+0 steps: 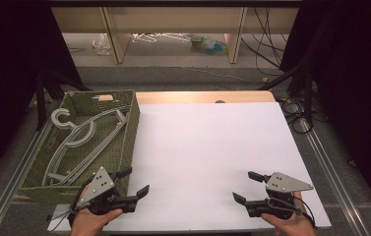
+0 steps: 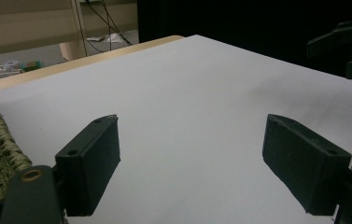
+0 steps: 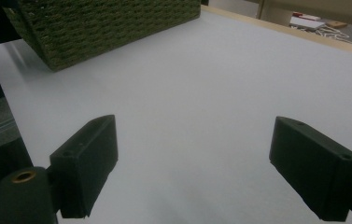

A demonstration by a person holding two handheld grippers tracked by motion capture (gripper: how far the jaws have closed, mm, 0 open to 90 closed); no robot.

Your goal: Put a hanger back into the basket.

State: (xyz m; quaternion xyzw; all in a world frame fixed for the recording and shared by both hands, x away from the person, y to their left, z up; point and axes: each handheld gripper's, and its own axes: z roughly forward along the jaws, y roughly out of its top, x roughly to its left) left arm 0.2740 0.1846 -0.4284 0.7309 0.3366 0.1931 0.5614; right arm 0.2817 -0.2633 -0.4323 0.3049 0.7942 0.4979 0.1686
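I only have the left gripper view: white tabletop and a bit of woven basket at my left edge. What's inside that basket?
Observer: Grey clothes hangers lie inside the green woven basket, seen in the high view.
Operator: Is my left gripper holding anything?
Observer: No, the left gripper is open and empty, just beside the basket's near corner.
Operator: And the other one?
Observer: The right gripper is open too, empty, low over the white table near its front edge.

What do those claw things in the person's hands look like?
Each claw is black, with two chunky block-shaped jaws that have small screw holes. The left claw and the right claw each carry a grey three-cornered plate with dark dots on top. A thin dark cable loops from each one. The hands are bare, with no sleeves in sight.
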